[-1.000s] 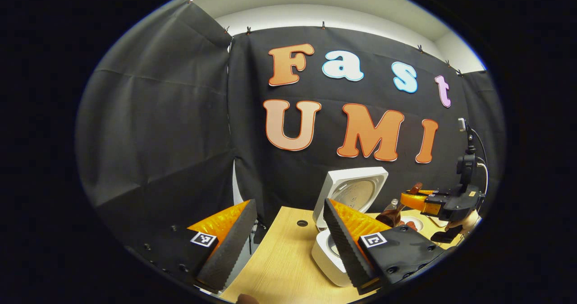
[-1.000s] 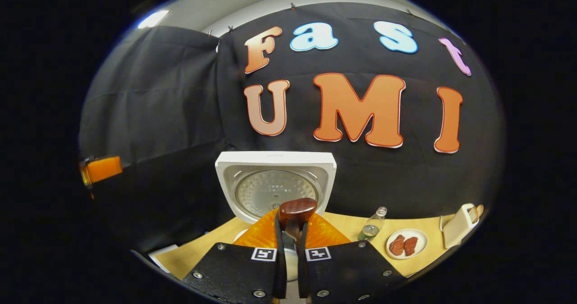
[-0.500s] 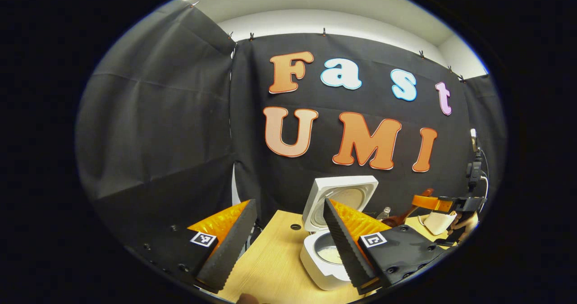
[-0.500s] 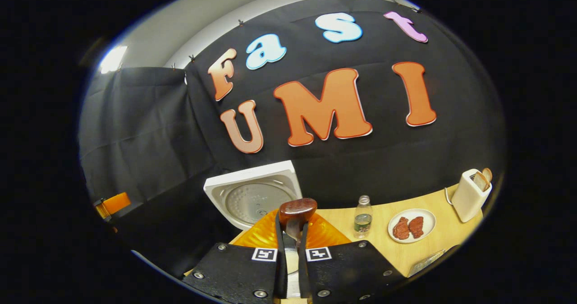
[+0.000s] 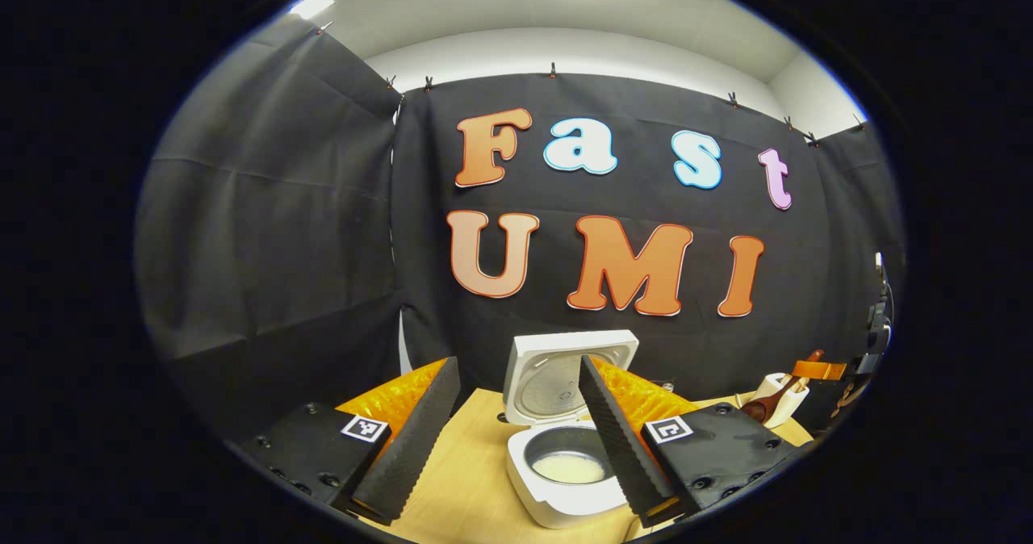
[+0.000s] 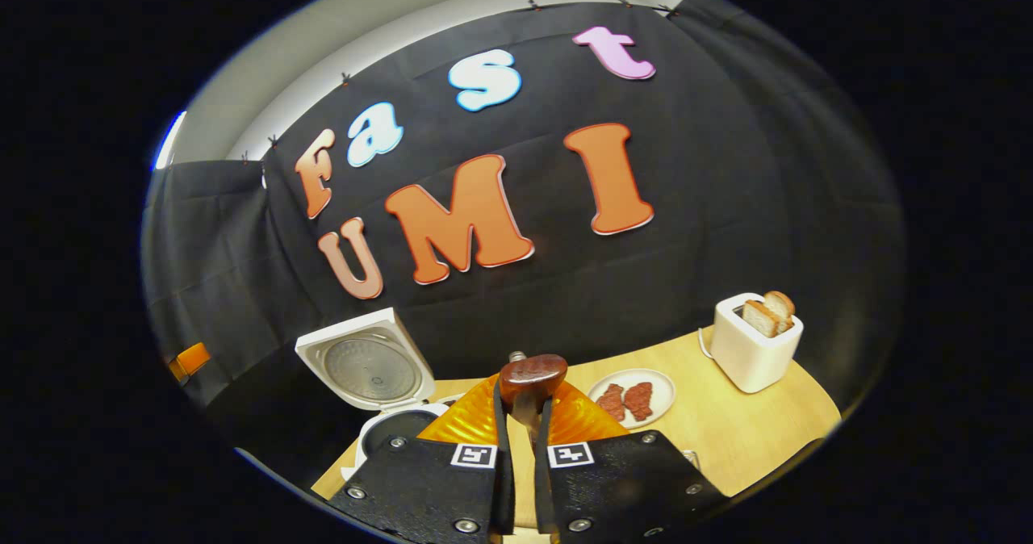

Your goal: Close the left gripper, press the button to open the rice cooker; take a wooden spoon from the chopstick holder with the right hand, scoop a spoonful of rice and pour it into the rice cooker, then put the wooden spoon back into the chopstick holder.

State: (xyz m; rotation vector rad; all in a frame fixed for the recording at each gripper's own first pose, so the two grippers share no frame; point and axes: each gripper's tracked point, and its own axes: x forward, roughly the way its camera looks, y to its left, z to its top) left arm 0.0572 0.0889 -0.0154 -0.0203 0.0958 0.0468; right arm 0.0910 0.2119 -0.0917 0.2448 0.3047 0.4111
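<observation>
At the bottom middle of the right gripper view, the right tongs (image 6: 516,455) stay shut tight on the wooden spoon (image 6: 531,376), now swung away from the open rice cooker (image 6: 367,374) with rice inside, so putting it back is probably next, while the left tongs (image 5: 516,439) are wide open.

left tongs (image 5: 516,439) agape, right tongs (image 6: 516,447) clamped

Blk cloth walls (image 5: 274,229) (wood table (image 6: 750,423))

A mock kitchen in a cloth-walled booth: rice cooker (image 5: 565,455), toaster (image 6: 754,342), plate of meat (image 6: 631,396) on a wooden table (image 6: 750,431).
</observation>
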